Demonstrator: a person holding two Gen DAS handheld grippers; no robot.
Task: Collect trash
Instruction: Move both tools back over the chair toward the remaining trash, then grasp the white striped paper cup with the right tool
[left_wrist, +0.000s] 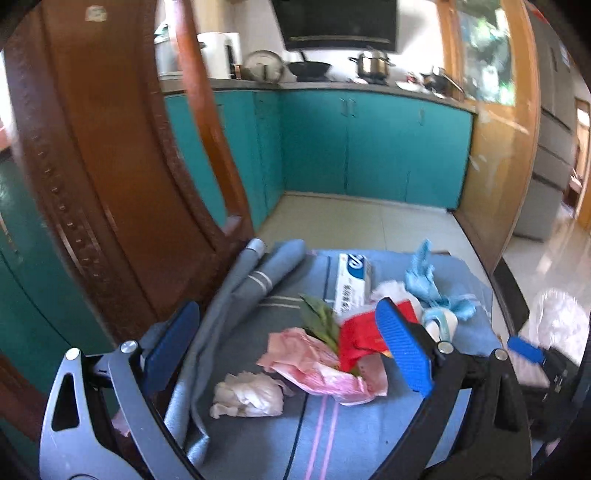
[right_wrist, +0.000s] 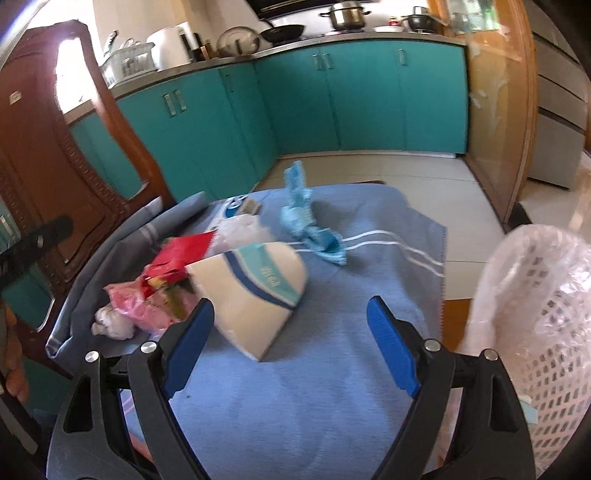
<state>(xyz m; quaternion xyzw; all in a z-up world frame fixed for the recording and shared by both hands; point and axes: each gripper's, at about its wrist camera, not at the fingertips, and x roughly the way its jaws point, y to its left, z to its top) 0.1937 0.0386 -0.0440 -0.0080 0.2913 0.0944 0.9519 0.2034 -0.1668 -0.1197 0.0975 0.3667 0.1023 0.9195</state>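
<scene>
Two views, and I see different things in each. Only my right one shows the basket (right_wrist: 535, 325), white perforated plastic with a clear liner, beside the blue woven cloth (right_wrist: 332, 369). My right gripper (right_wrist: 291, 347) hangs with jaws apart, a creased paper cup (right_wrist: 255, 291) just ahead. Only my left view shows the green leaf (left_wrist: 321, 321); the left gripper (left_wrist: 288, 347) gapes over crumpled pink wrapper (left_wrist: 314, 365) and tissue (left_wrist: 247, 395).
</scene>
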